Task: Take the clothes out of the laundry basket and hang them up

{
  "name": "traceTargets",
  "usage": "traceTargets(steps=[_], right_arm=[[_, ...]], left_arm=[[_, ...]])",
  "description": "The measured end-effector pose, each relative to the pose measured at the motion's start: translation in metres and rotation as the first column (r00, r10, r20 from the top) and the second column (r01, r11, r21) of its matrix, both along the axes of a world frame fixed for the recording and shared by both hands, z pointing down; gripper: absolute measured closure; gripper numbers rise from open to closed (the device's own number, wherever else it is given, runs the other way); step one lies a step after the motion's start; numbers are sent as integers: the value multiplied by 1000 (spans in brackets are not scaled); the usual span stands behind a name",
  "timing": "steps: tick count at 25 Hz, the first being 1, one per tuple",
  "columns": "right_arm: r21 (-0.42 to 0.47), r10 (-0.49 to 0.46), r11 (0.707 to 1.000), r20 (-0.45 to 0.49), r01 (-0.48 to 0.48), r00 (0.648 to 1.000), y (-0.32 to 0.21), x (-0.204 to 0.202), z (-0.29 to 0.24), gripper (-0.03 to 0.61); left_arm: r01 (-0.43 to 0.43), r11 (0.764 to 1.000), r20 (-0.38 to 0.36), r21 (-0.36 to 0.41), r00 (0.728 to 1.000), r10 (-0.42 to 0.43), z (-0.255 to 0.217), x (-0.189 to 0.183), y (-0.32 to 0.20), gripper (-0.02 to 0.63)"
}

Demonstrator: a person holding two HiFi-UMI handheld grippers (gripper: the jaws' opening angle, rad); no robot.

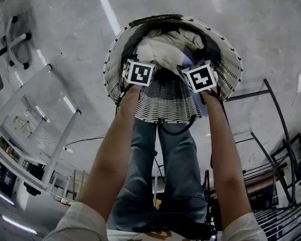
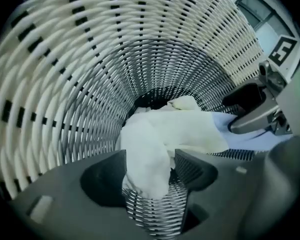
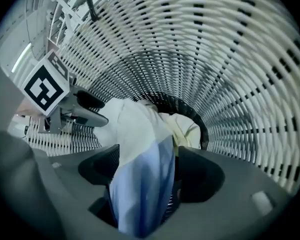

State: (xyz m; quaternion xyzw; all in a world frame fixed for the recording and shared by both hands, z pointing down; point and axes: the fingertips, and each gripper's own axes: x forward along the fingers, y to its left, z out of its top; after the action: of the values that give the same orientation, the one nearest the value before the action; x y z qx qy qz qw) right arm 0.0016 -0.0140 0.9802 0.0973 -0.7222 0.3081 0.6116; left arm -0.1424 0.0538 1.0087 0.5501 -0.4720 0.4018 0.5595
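Pinching a white cloth (image 2: 165, 129) in the left gripper (image 2: 151, 166), a white-and-blue cloth (image 3: 135, 129) in the right gripper (image 3: 147, 170), both down inside the wicker basket (image 1: 113, 69) at top centre of the head view.

One wicker basket (image 1: 165, 104), two grippers (image 2: 150, 173) (image 3: 146, 180), clothes (image 1: 163, 49) too bundled to count.

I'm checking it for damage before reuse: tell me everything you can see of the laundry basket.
The laundry basket is round and deep, woven of pale strips with dark slots, plastic wicker by its look. It sits open before the person's legs. Pale clothes lie inside; the left gripper and right gripper reach in, each shut on them. No damage shows.
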Motion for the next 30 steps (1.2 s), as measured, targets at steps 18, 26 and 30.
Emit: traceTargets(steps=[18,26,30], right_arm=[[-173,-27,985,-78,13,997,29,7,63,307],[-170,-6,985,-103,-12,995,27,9,61,534],[-150,33,988,-86,-46,996,18,7,52,534]], left_arm=[[-80,993,42,-88,996,84,58,1,1,389],[-81,990,36,-115,996,85,52,-7,7,520],[-72,993,22,-94,997,74,45,-5,4,531]])
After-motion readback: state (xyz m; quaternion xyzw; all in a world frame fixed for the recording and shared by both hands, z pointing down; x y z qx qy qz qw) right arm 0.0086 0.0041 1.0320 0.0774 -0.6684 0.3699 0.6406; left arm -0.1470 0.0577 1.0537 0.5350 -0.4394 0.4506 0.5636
